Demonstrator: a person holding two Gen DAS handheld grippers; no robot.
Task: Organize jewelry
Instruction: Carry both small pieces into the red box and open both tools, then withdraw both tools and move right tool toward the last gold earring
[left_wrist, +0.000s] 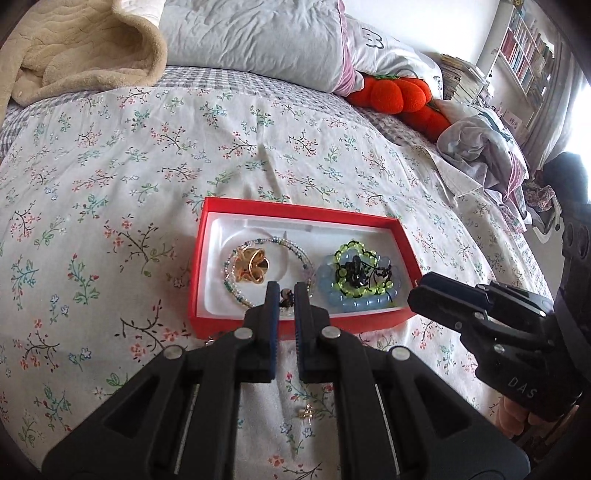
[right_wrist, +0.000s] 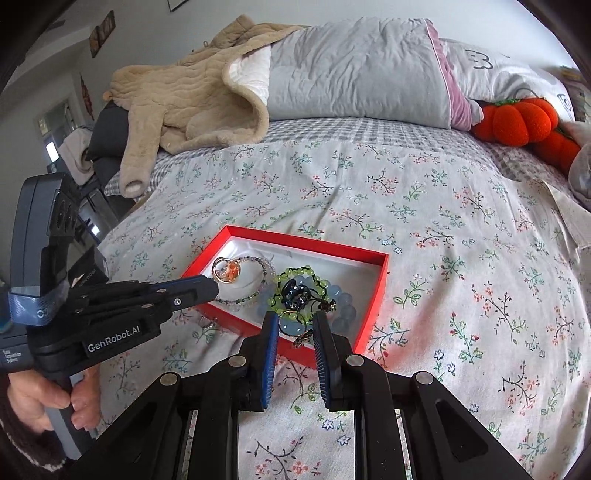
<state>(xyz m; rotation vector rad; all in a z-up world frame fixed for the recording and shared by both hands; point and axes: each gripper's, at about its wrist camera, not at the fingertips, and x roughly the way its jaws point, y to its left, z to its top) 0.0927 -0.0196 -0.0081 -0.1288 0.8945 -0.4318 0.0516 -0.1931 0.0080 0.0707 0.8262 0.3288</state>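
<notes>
A red jewelry box (left_wrist: 236, 325) (right_wrist: 373, 314) with a white lining lies on the floral bedspread. Inside are a gold ring piece (left_wrist: 251, 264) (right_wrist: 227, 273), a clear and green beaded bracelet (left_wrist: 295, 245) (right_wrist: 255, 293), a pale blue bead bracelet (left_wrist: 354, 304) (right_wrist: 345, 299), a lime green beaded band (left_wrist: 354, 247) (right_wrist: 299, 275) and a dark ornament (left_wrist: 356, 267) (right_wrist: 295, 291). My left gripper (left_wrist: 286, 293) hovers over the box's near edge, jaws narrowly apart around a small dark piece (left_wrist: 286, 295). My right gripper (right_wrist: 295, 325) is open at the box's near corner, a small ring (right_wrist: 291, 325) between its fingers. A small gold piece (left_wrist: 306, 411) lies on the sheet.
A grey duvet (left_wrist: 258, 33) (right_wrist: 362, 70) and beige blanket (left_wrist: 74, 44) (right_wrist: 192, 96) lie at the bed's head. An orange plush pumpkin (left_wrist: 399, 94) (right_wrist: 517, 118) and crumpled clothes (left_wrist: 480, 147) lie at the right. Bookshelves (left_wrist: 528, 55) stand beyond. A small ring (right_wrist: 205, 324) lies beside the box.
</notes>
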